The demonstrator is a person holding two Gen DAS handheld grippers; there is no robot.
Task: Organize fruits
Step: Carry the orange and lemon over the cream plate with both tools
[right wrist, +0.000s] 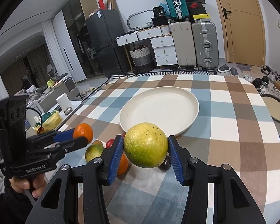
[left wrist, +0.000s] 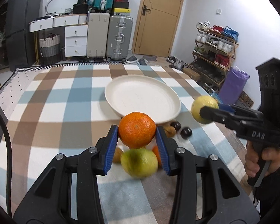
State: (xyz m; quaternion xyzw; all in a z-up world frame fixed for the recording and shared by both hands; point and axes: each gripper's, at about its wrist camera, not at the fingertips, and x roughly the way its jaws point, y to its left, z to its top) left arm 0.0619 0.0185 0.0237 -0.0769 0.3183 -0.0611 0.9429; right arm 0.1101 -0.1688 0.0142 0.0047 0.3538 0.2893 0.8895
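Note:
My left gripper (left wrist: pixel 137 132) is shut on an orange tangerine (left wrist: pixel 137 129) and holds it above the table, just short of the white plate (left wrist: pixel 121 87). It also shows in the right wrist view (right wrist: pixel 78 137) with the tangerine (right wrist: pixel 83 131). My right gripper (right wrist: pixel 146 149) is shut on a yellow-green citrus fruit (right wrist: pixel 146 147), held above the table near the plate's (right wrist: pixel 192 100) front rim. In the left wrist view the right gripper (left wrist: pixel 208 112) holds that fruit (left wrist: pixel 203 105) at the right. The plate holds nothing.
Loose fruit lies on the checked tablecloth (left wrist: pixel 56 112) below the grippers: a green-yellow fruit (left wrist: pixel 139 162), two dark plums (left wrist: pixel 185 132), brownish fruits (left wrist: pixel 169 129), an orange one (right wrist: pixel 122 165), a red one (right wrist: pixel 110 143). A stool (right wrist: pixel 274 110) stands right of the table.

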